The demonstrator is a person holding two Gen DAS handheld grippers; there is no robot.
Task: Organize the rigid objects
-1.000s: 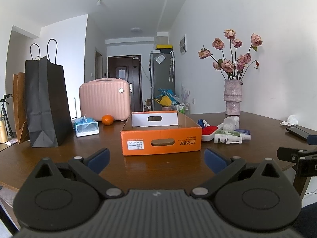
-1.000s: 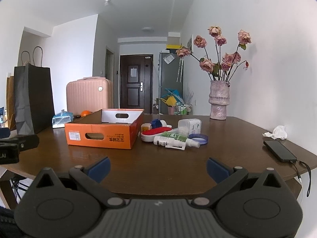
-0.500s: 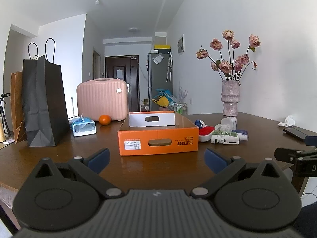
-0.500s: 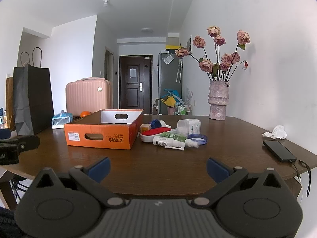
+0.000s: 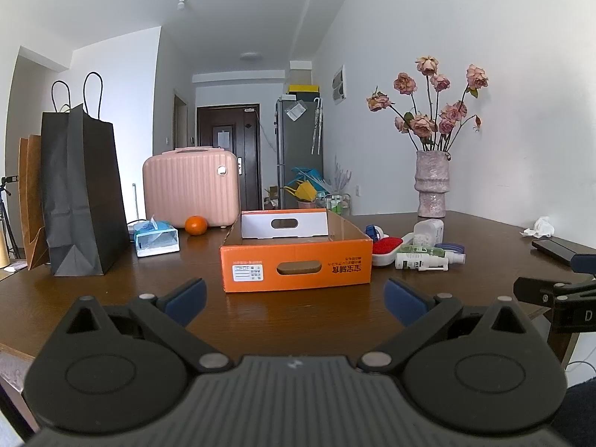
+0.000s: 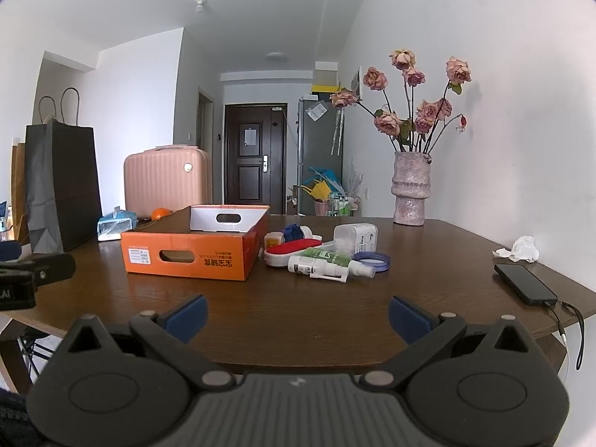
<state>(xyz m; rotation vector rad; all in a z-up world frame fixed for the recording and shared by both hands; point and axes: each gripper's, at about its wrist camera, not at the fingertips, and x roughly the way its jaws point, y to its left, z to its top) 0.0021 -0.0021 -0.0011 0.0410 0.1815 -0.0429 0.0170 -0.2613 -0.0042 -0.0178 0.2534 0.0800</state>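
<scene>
The box [image 5: 296, 257] wall hides its floor, its print is too small to read, and the phone [image 5: 558, 249] is partly hidden.

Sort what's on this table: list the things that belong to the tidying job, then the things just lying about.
For the job: orange box, white spray bottle, red-topped white case, white jar, blue ring.

Lying about: pink suitcase, orange, tissue pack, black bag, vase, phone.

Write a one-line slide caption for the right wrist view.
Open right gripper faces a wooden table with small items clustered beside an orange cardboard box.
</scene>
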